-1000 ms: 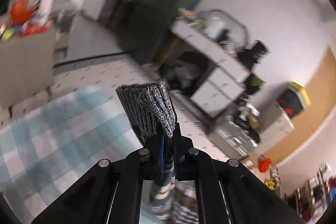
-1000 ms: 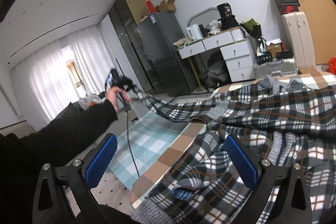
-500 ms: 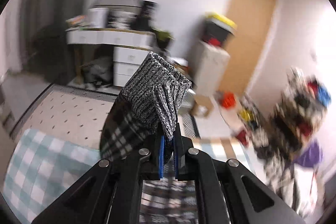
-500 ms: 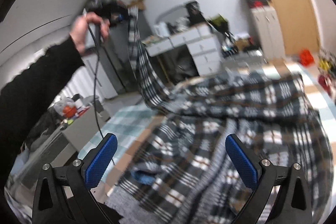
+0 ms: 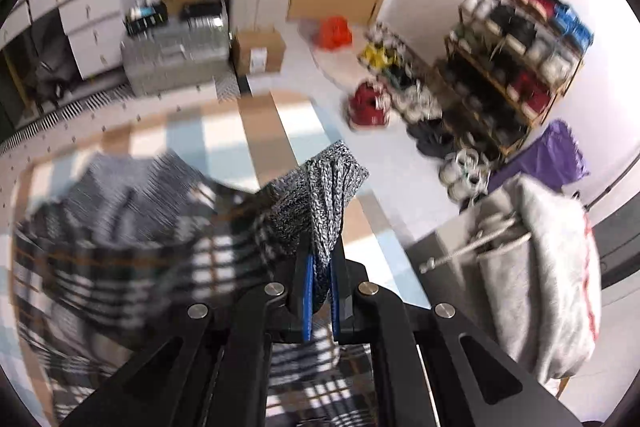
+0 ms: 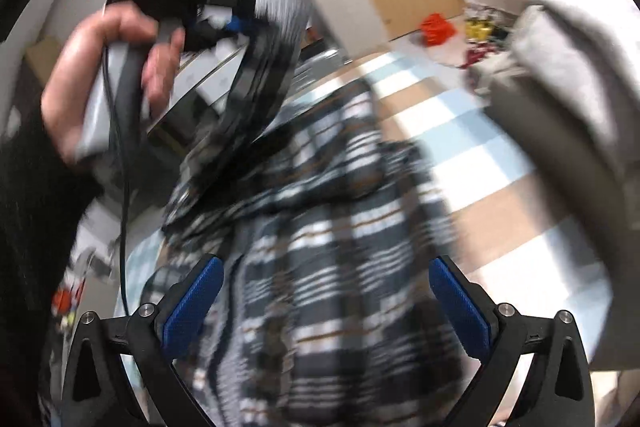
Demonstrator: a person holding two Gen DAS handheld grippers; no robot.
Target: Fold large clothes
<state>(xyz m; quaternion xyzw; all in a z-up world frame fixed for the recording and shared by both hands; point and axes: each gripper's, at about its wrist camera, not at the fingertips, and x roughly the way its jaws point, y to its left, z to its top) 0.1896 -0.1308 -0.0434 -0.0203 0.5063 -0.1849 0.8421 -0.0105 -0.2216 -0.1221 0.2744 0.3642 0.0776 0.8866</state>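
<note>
Left gripper (image 5: pixel 320 291) pinches the plaid garment's (image 5: pixel 132 251) ribbed knit cuff (image 5: pixel 324 195); right gripper (image 6: pixel 326 303) gapes empty

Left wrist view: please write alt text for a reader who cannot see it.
The left gripper is shut on the grey knitted cuff of a plaid garment, which hangs blurred over a checked mat. A shoe rack stands behind.

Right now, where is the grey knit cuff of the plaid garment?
In the left wrist view, the grey knit cuff is pinched in the left gripper, centre frame, above the checked mat.
</note>
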